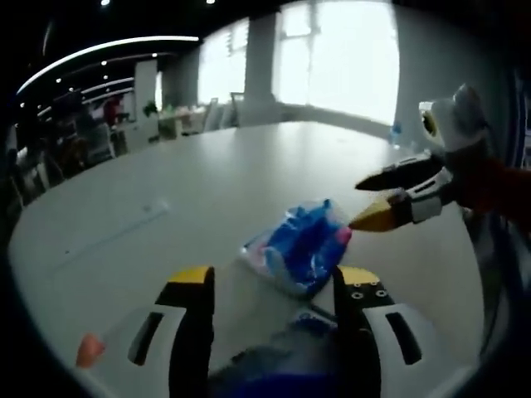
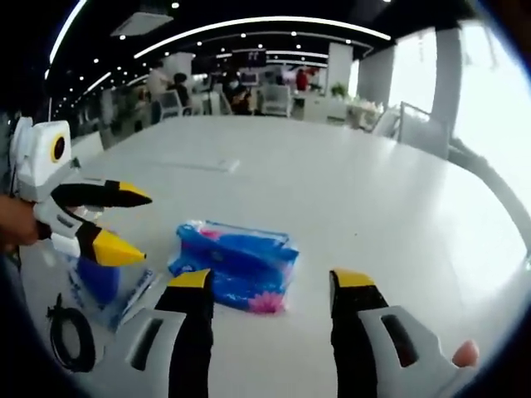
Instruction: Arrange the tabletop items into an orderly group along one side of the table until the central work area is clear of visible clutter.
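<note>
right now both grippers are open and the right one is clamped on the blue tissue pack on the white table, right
Not quite. The right gripper isn't clamped on anything: in the right gripper view its fingers stand wide apart, with the blue tissue pack lying free on the white table just ahead of them. The rest holds; the left gripper is open too.

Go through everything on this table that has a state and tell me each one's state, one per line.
Left tool: open, holding nothing.
Right tool: open, holding nothing, just short of the tissue pack.
Blue tissue pack: lying flat on the white table, ungripped.
Black cable: coiled, lying flat.
Blue item in clear wrapper: lying by the cable, ungripped; contents unclear.
</note>
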